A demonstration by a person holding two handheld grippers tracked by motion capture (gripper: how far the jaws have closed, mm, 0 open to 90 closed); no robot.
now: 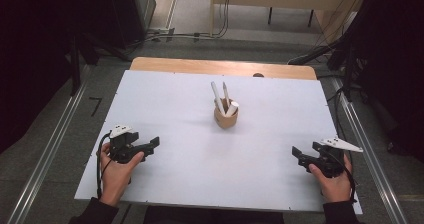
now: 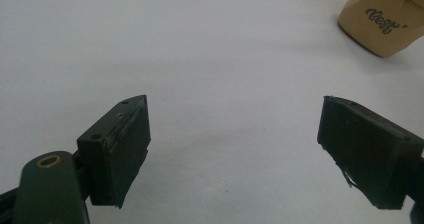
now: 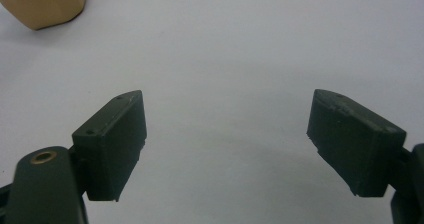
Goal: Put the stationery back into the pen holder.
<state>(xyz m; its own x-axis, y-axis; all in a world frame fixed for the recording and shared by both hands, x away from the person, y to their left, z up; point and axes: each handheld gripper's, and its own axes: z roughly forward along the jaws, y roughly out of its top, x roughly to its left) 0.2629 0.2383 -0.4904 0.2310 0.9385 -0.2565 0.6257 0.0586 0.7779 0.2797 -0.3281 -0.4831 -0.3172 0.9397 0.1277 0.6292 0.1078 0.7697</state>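
A tan cup [image 1: 226, 117] stands upright near the middle of the white table [image 1: 190, 159], with three white pens [image 1: 220, 100] sticking up out of it. My left gripper [image 1: 154, 145] rests low at the table's front left, held in a hand, jaws wide apart with nothing between them. At the front right my right gripper [image 1: 297, 154] is likewise open and empty. In the left gripper view the cup [image 2: 382, 21] sits at the top right, beyond my left gripper [image 2: 234, 149]. In the right gripper view the cup [image 3: 44, 4] shows at the top left, past my right gripper [image 3: 227, 144].
The white board lies on a wooden tabletop whose far edge [image 1: 220, 66] shows behind it. Metal rails [image 1: 45, 159] run along both sides of the table. Cables [image 1: 190, 35] lie on the floor beyond the far edge.
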